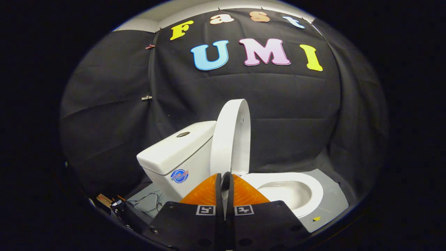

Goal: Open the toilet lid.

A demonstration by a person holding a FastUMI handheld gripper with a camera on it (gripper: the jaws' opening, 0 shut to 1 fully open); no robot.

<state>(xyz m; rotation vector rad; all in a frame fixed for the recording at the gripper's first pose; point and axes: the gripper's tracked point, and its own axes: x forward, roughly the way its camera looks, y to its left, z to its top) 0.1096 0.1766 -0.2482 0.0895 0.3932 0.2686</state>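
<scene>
The toilet lid (230, 137) stands straight up against the tank (177, 150), so the bowl (291, 191) is open, and the gripper (225, 186) jaws are closed together, holding nothing.

1. The toilet lid (231, 137) stands upright, raised off the bowl (291, 191), which lies open to its right
2. The tank (177, 153) sits to the left of the lid, touching it, with the flush button (183, 134) on its top
3. The gripper (225, 195) is just in front of the lid's lower edge, its fingers (218, 195) pressed together with nothing between them
4. Loose wires (148, 202) lie on the floor panel (331, 205) left of the tank
5. The cloth wall (278, 104) hangs behind the toilet
</scene>
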